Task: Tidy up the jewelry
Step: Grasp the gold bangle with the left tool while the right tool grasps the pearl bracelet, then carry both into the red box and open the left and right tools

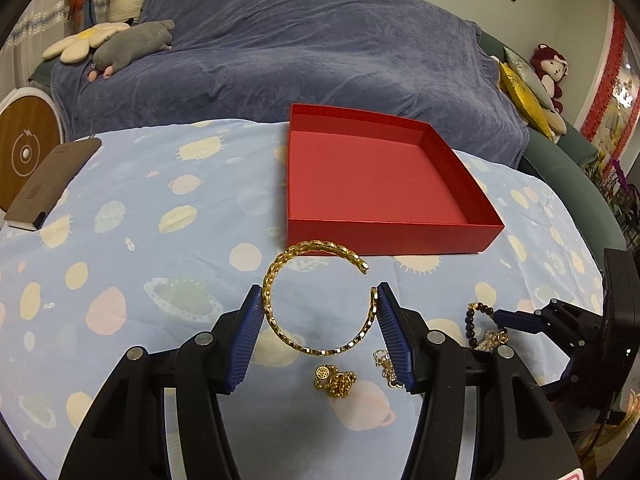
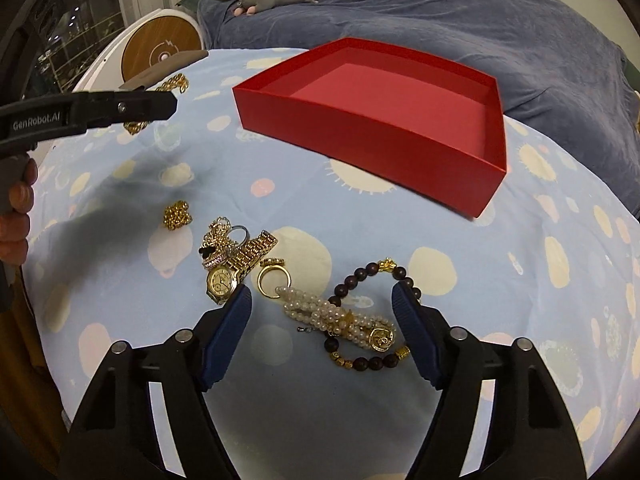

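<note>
My left hand-held gripper (image 1: 318, 294) pinches the gold bangle (image 1: 316, 300) across its width, just near of the empty red box (image 1: 384, 236) where it belongs; my right hand-held gripper (image 2: 322, 300) hangs spread over the pearl bracelet (image 2: 320, 310) on the table (image 2: 120, 280), seemingly ready for it.

The left wrist camera is sitting just behind its tool (image 1: 320, 300), looking forward and slightly down over the tabletop (image 1: 160, 208) toward the red box (image 1: 376, 184) straight ahead and near. The right wrist camera is looking from further right, close over the tabletop (image 2: 520, 280), facing the red box (image 2: 372, 112) cornerwise. Both views are sharing the box, the blue-covered bed (image 1: 320, 48) behind and the left tool (image 2: 120, 110).
</note>
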### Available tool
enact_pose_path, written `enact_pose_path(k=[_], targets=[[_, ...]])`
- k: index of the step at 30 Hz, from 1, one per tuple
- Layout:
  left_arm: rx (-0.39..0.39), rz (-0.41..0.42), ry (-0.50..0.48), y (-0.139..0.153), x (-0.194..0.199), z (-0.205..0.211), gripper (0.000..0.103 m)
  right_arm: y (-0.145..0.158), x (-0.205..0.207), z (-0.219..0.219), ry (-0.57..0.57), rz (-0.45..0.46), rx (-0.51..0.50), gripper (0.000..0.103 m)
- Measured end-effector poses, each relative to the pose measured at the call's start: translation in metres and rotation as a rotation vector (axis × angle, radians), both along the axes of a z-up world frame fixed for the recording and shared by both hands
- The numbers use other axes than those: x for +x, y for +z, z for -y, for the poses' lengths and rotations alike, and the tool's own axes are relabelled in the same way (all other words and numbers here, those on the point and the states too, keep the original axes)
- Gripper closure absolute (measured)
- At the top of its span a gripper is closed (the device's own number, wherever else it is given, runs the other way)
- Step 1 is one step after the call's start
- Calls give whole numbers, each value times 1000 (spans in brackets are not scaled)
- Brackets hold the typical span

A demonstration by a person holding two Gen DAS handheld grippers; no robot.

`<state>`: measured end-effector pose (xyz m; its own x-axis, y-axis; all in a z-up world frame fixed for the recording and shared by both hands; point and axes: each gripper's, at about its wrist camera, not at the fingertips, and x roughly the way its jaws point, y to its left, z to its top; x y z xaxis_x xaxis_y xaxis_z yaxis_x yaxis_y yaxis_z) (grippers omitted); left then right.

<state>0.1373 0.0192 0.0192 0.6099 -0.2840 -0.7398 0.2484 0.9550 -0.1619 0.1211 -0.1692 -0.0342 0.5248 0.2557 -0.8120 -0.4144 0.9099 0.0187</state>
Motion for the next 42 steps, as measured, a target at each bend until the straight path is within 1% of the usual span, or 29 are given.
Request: enact_pose_path(k=[2,3,4,6,9,11,14,15,16,17,18,21,25,28,31,33,35,39,42], targets=[[-4,-1,-12,0,1,3,49,-3,4,2,6,-25,9,42],[-2,-1,-16,0,2,4,49,-4,5,3,10,-44,16,48],[-3,-2,-18,-1,3,5,49,-5,5,5,14,-60,25,51],[-8,-11,-25,-3,5,6,49,-6,5,8,16,-82,29,51],[0,-24,-29,-8,5,6,49,-8,2,10,31,-92,15,51],[9,-28,-32,-10,6,7,49,-8,-1,14,34,-102,28,52],[18,-32,-30,-13,5,7,49,-7,-2,16,33,-113,34,64],[17,-35,-28,-13,6,7,49,-7,-3,17,34,-116,37,74],[15,-36,-28,-13,6,8,49,-7,-3,18,32,-117,36,79],[14,-35,-27,-12,6,8,49,-7,-3,19,30,-118,37,81],[16,-31,-25,-12,6,9,49,-6,-2,19,28,-119,41,88],[16,-23,-20,-10,6,11,49,3,-3,19,13,-99,49,88],[-4,-5,-29,-1,5,15,49,32,0,18,-3,-25,104,88],[-7,29,-33,10,7,19,49,53,10,22,-47,33,138,88],[-8,39,-44,20,21,23,49,70,29,26,-121,84,182,88],[1,64,-48,29,35,27,49,80,49,32,-170,105,219,88],[38,101,-41,37,57,34,49,87,71,33,-207,116,229,88],[58,102,-37,41,109,50,49,94,124,40,-279,135,212,88],[90,107,-41,36,143,63,49,89,165,48,-333,114,212,88]])
